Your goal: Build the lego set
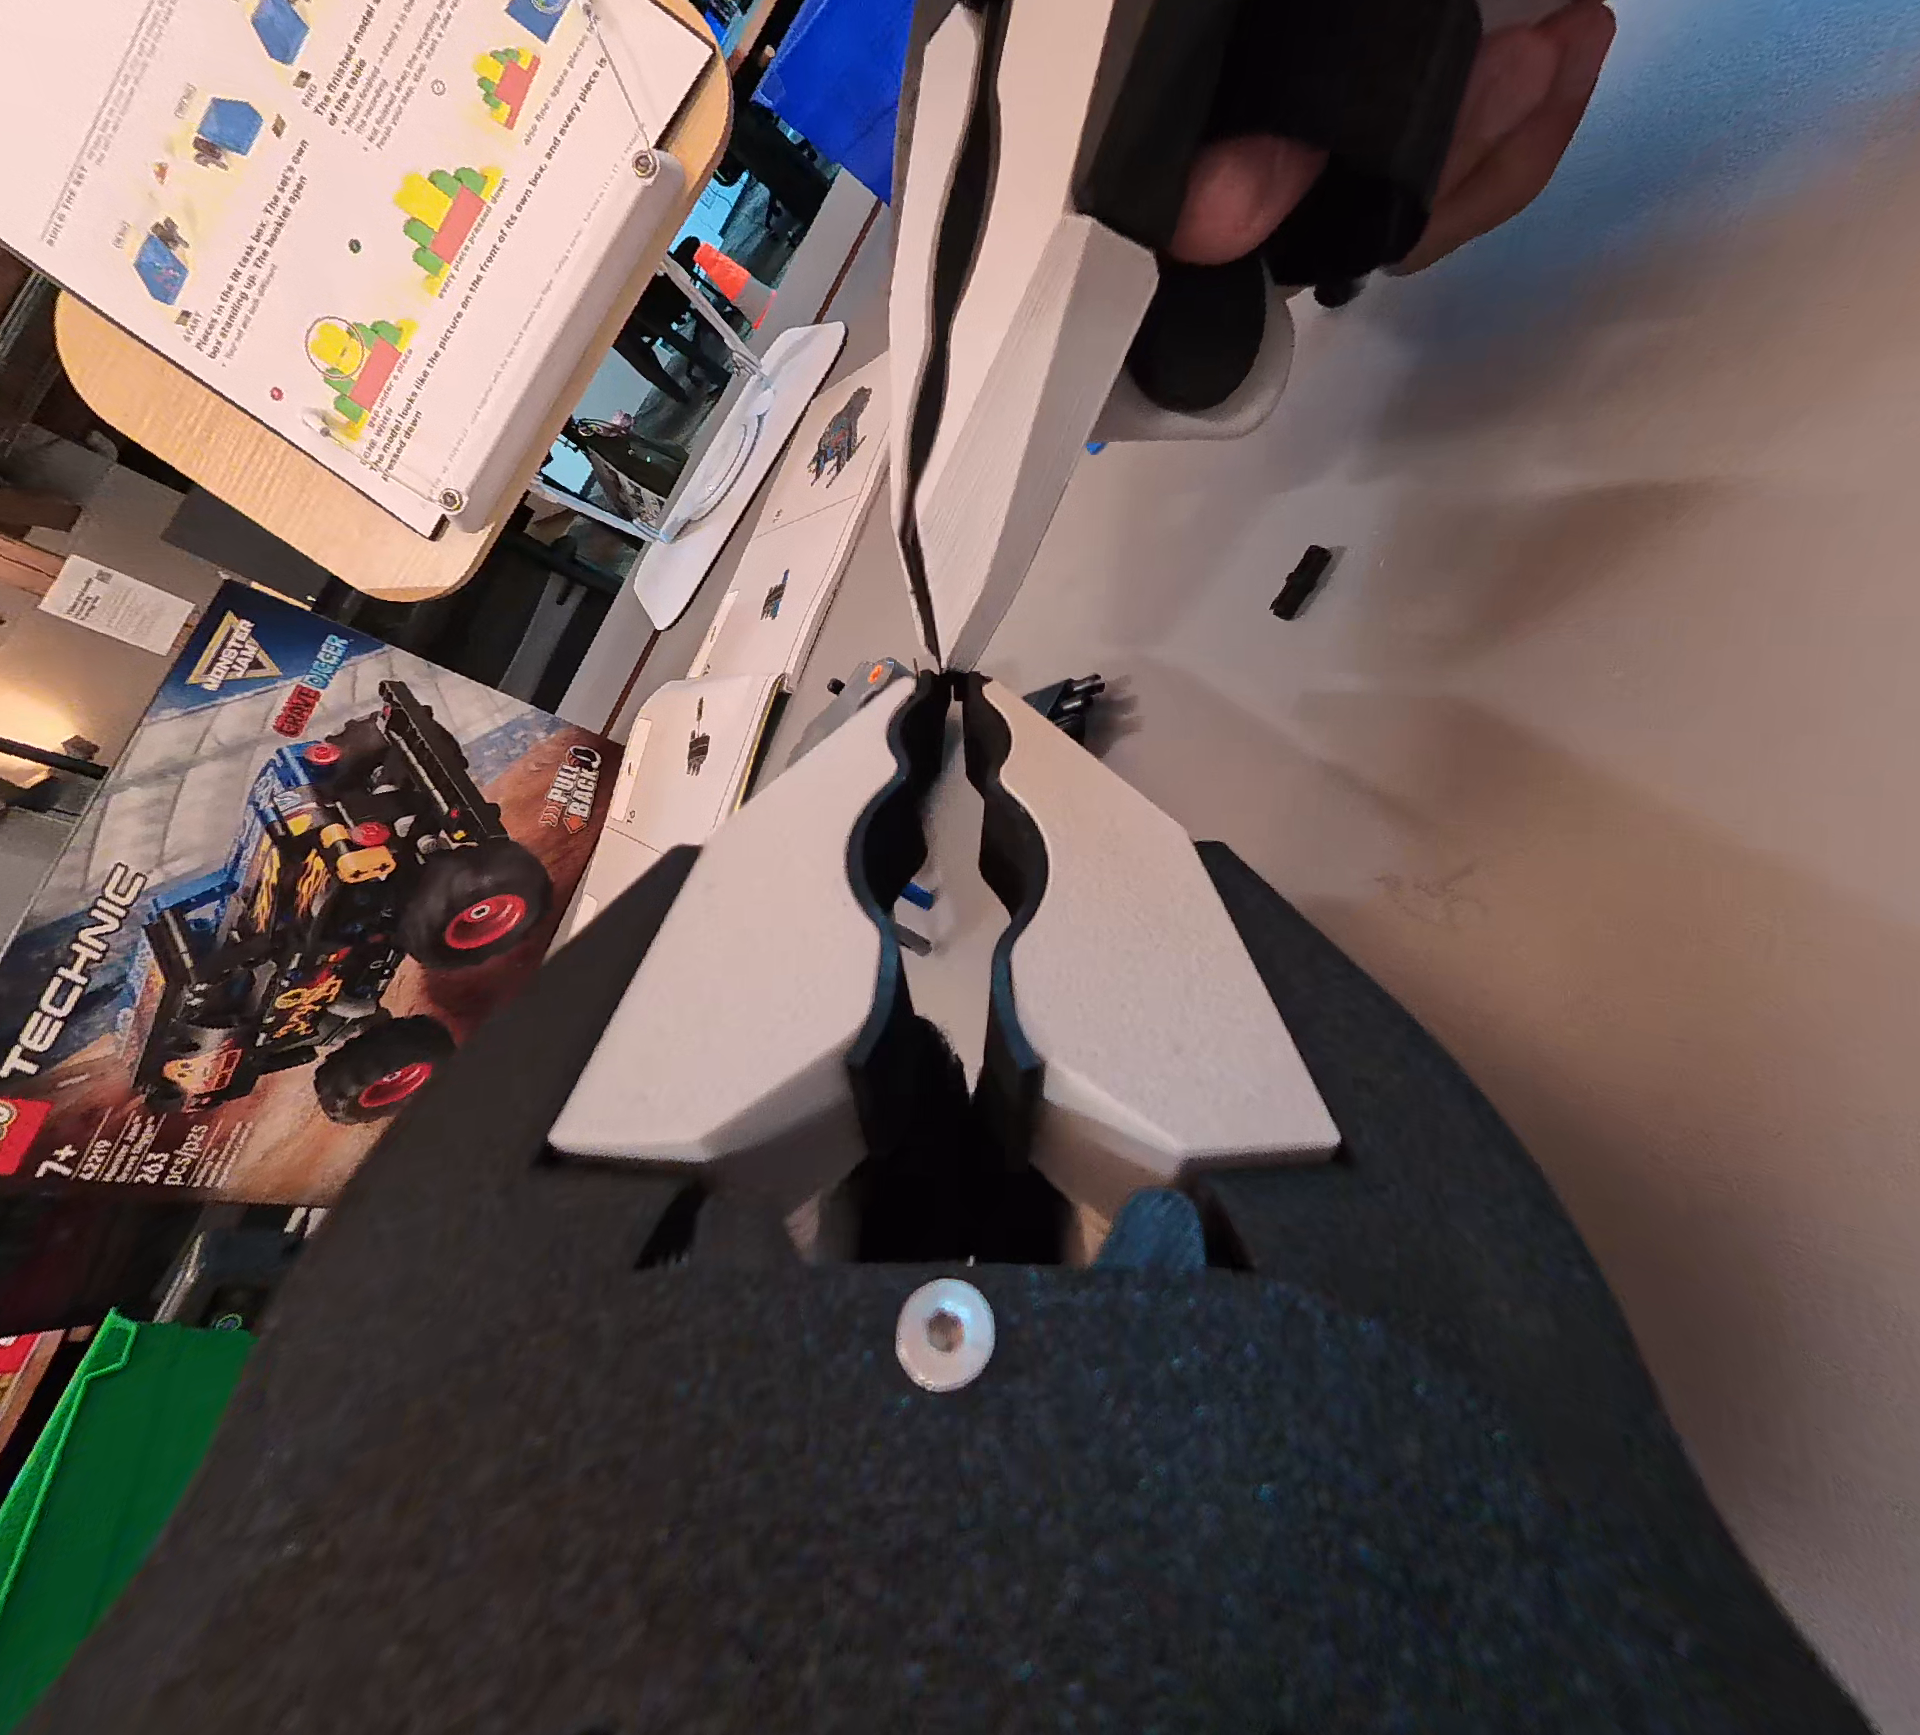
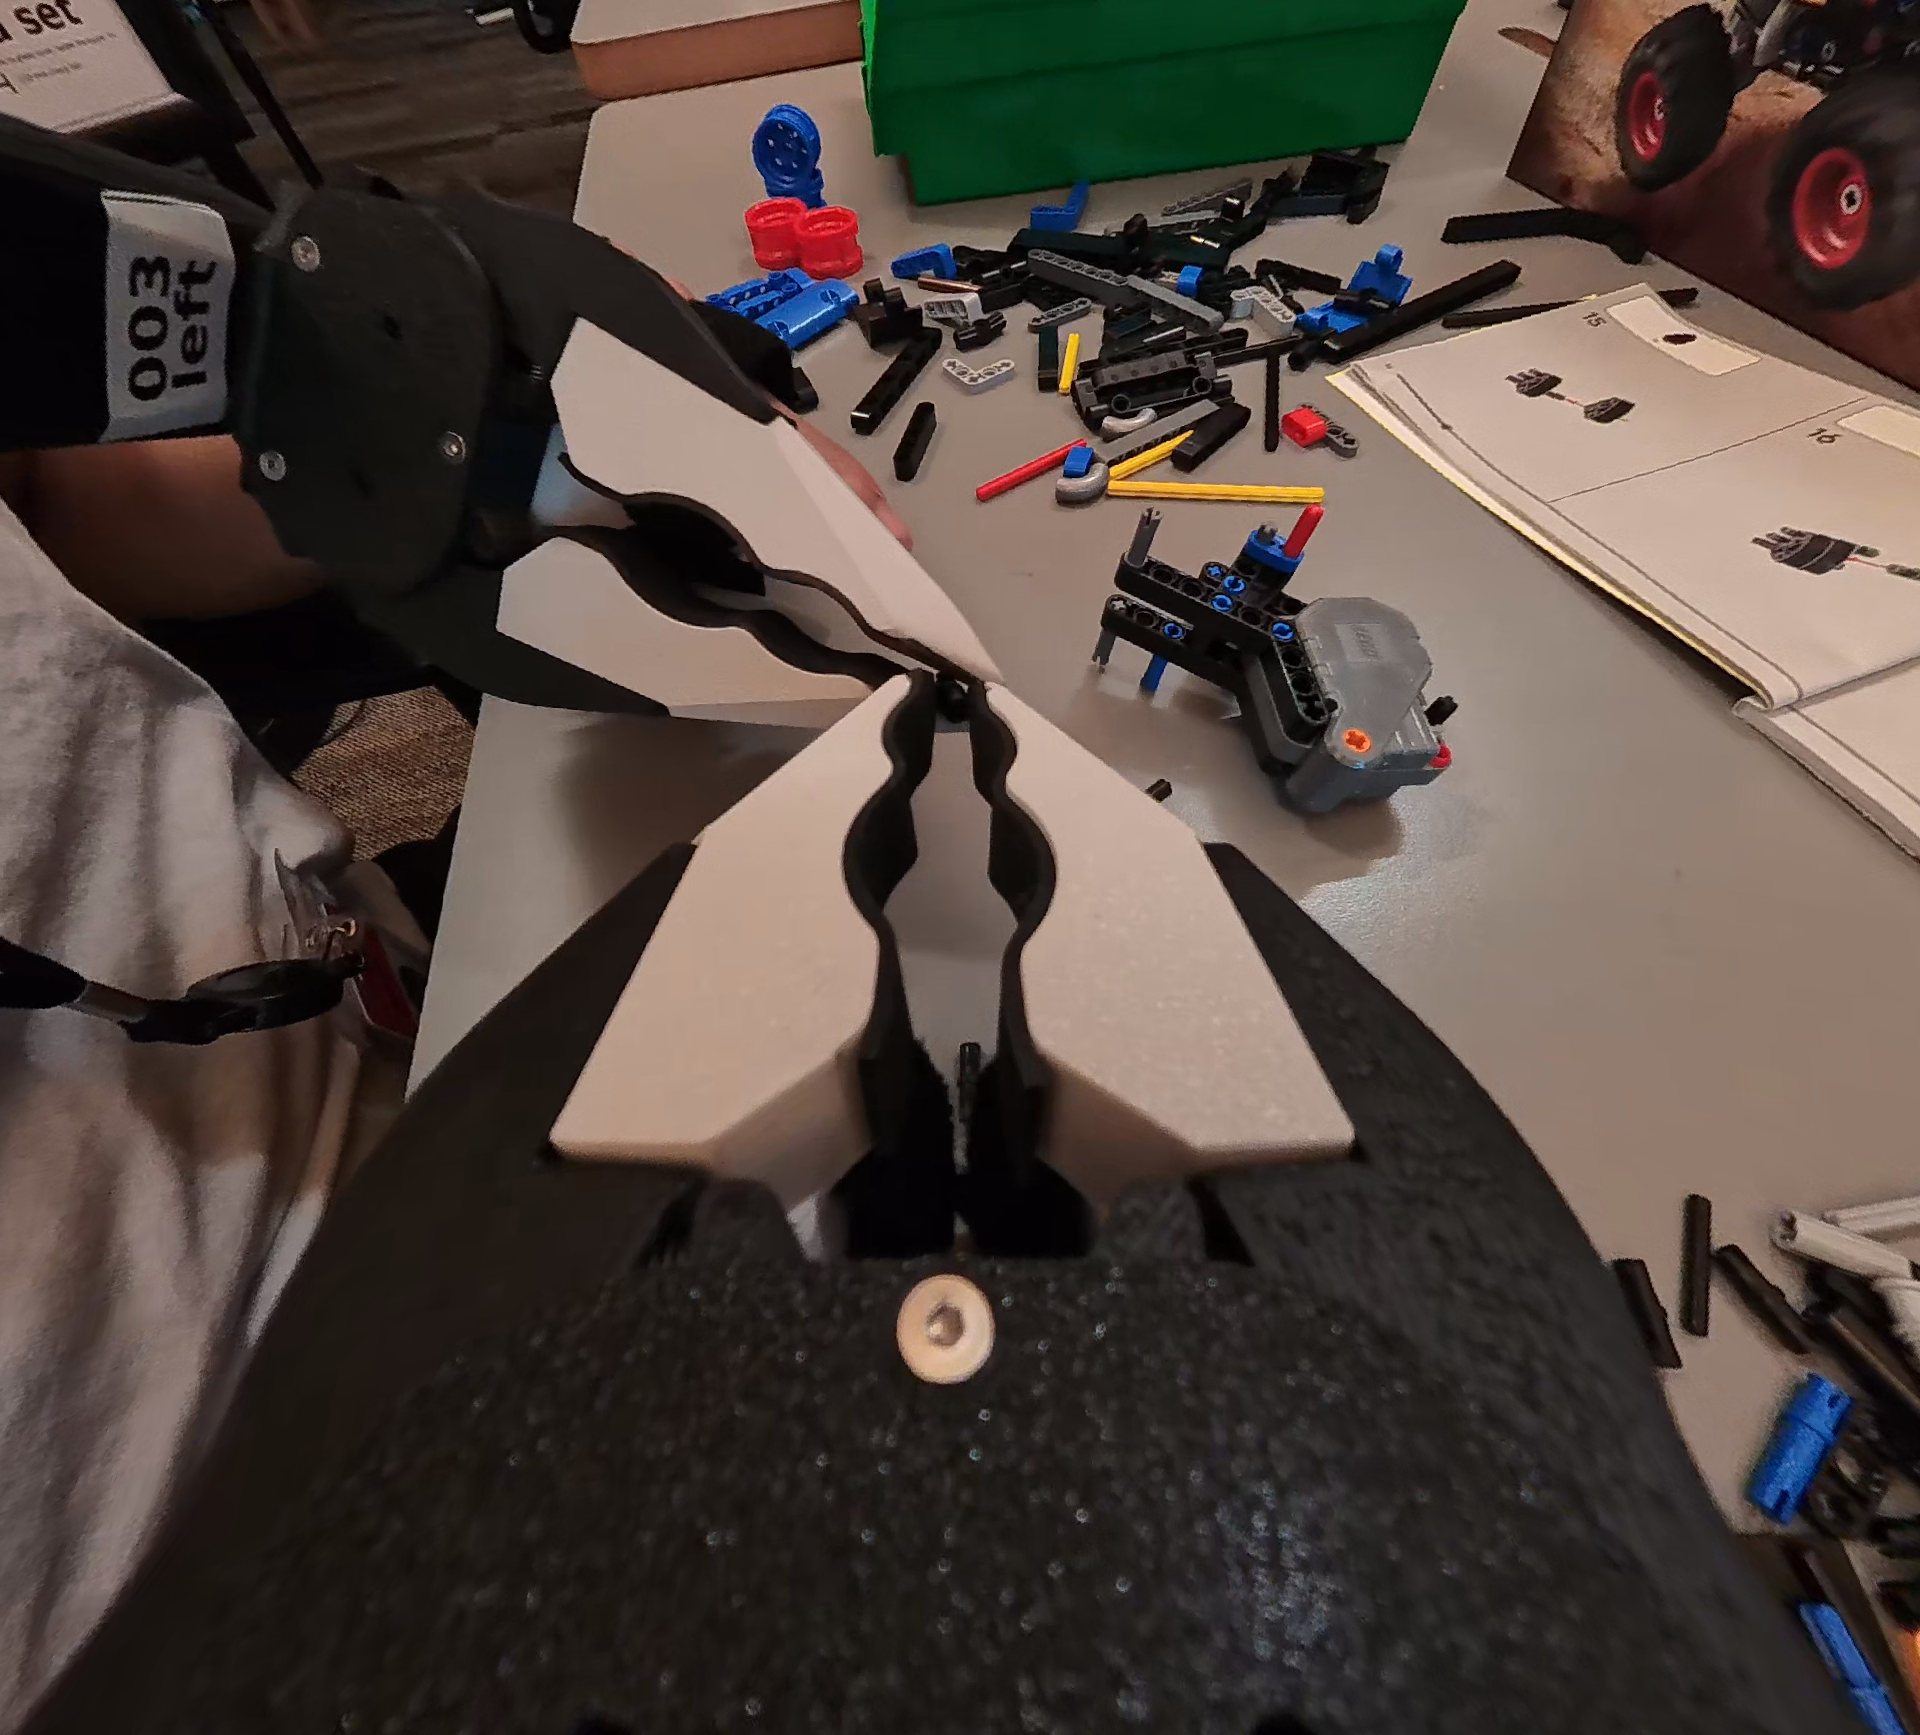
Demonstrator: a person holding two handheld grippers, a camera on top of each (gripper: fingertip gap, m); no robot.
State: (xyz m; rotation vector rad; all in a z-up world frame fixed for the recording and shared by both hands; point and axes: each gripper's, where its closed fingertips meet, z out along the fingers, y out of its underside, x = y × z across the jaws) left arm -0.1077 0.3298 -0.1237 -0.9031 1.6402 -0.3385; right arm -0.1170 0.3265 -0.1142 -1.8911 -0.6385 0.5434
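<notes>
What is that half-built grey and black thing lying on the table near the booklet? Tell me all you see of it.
The partly built model is a small plastic assembly: a rounded grey block with an orange dot, joined to black beams with holes, fixed by blue pins. A red axle and thin grey pegs stick up from it. It lies tilted on the grey table, apart from the loose pile of pieces and the open instruction booklet. Neither gripper touches it.
</notes>
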